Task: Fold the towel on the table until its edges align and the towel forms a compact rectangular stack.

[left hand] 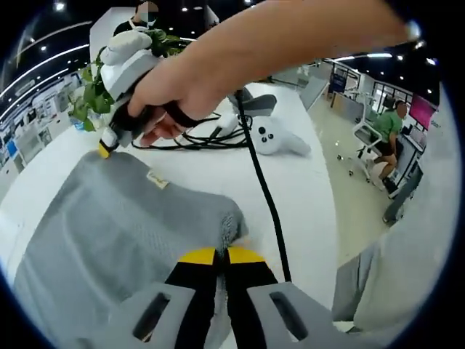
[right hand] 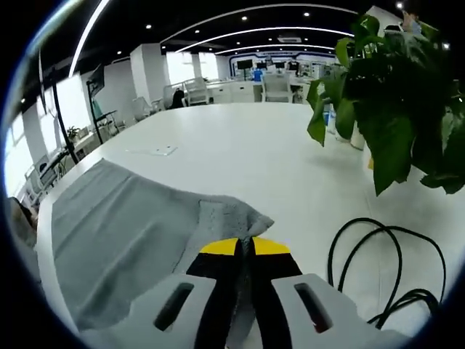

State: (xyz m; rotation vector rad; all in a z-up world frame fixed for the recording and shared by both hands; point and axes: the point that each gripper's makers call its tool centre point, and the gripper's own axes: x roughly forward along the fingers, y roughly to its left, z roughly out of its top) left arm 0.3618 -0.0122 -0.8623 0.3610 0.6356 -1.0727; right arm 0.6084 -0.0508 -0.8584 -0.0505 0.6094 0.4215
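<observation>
A grey towel (left hand: 123,225) lies spread on the white table (left hand: 203,171). My left gripper (left hand: 221,256) has its yellow-tipped jaws closed on the towel's near corner, which bunches up between them. A hand holds my right gripper (left hand: 105,149) at the upper left, where its tip pinches the towel's far corner beside a small label (left hand: 157,179). In the right gripper view the towel (right hand: 123,233) stretches away to the left over the table (right hand: 254,153), and my right gripper (right hand: 245,247) is shut on a puckered corner of it.
A black cable (left hand: 261,189) runs across the table past a white controller (left hand: 280,138). Its loops (right hand: 385,269) lie near a potted plant (right hand: 385,109). A small white card (right hand: 156,150) lies further off. A person in green (left hand: 389,123) sits beyond the table.
</observation>
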